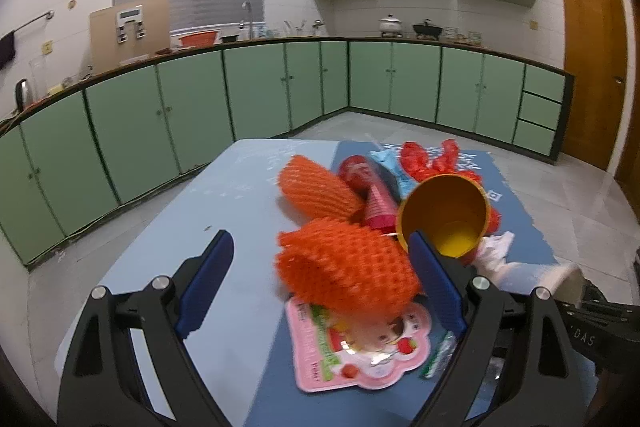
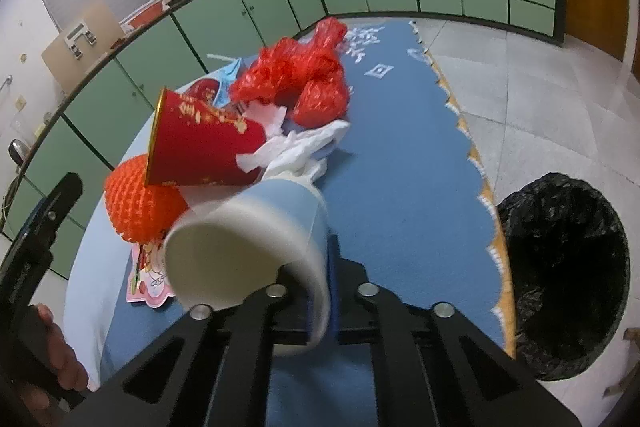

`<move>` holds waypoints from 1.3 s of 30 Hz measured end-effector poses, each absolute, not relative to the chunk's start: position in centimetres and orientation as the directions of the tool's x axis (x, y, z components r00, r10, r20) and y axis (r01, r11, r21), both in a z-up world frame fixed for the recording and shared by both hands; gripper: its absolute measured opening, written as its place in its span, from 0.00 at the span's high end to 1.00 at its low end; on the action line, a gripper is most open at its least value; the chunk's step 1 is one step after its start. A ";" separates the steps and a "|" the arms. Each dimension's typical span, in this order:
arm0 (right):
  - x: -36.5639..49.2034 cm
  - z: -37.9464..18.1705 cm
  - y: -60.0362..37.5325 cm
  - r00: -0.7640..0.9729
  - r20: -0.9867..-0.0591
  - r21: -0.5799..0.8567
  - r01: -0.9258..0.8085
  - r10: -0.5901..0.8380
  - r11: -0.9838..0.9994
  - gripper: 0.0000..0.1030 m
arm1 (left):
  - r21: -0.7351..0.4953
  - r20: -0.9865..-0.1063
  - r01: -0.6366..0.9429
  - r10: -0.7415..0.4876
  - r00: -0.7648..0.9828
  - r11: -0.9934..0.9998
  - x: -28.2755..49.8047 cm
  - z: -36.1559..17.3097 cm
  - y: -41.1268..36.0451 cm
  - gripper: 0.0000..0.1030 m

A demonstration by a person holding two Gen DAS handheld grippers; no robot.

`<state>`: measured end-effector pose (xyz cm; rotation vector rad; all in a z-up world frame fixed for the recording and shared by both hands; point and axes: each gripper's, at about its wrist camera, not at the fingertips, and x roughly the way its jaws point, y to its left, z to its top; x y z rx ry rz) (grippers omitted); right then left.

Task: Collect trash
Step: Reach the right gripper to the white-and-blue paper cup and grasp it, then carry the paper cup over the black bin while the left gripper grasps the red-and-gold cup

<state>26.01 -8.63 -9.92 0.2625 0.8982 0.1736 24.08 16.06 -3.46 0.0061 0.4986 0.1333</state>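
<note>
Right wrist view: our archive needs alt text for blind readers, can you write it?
The right gripper is shut on the rim of a white paper cup above a blue table. Behind it lie a red cup, orange foam net, red bag and white tissue; a black-lined bin stands on the floor at right.

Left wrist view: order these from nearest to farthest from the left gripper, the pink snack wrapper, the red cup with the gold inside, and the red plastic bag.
From the left gripper:
1. Pink snack wrapper, flat on the table between the fingers.
2. Red cup with the gold inside, on its side, right of centre.
3. Red plastic bag, at the far end.
</note>
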 end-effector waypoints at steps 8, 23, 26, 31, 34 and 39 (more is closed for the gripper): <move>25.3 -8.1 -11.2 0.650 -0.732 0.257 -0.019 0.207 0.966 0.97 | 0.021 -0.479 -0.032 0.038 0.877 0.999 25.7 -3.2 12.6 0.16; 23.0 -6.1 -16.7 0.695 -0.702 0.259 0.046 0.155 0.965 0.97 | 0.020 -0.521 0.098 -0.073 0.851 0.995 28.9 -4.0 7.8 0.42; 22.7 -6.4 -17.3 0.693 -0.705 0.260 0.056 0.150 0.964 0.97 | 0.010 -0.539 0.121 -0.097 0.836 0.993 29.3 -4.4 7.6 0.59; 22.4 -7.0 -17.8 0.692 -0.709 0.252 0.071 0.134 0.965 0.97 | 0.020 -0.542 0.169 -0.131 0.830 0.985 28.9 -4.9 6.8 0.86; 22.1 -7.3 -18.4 0.693 -0.708 0.266 0.082 0.137 0.960 0.97 | 0.032 -0.533 0.193 -0.146 0.833 0.981 28.5 -5.1 6.0 0.97; 21.3 -7.3 -19.8 0.702 -0.701 0.278 0.104 0.128 0.955 0.97 | 0.010 -0.503 0.168 -0.140 0.853 0.986 27.7 -4.6 6.1 0.97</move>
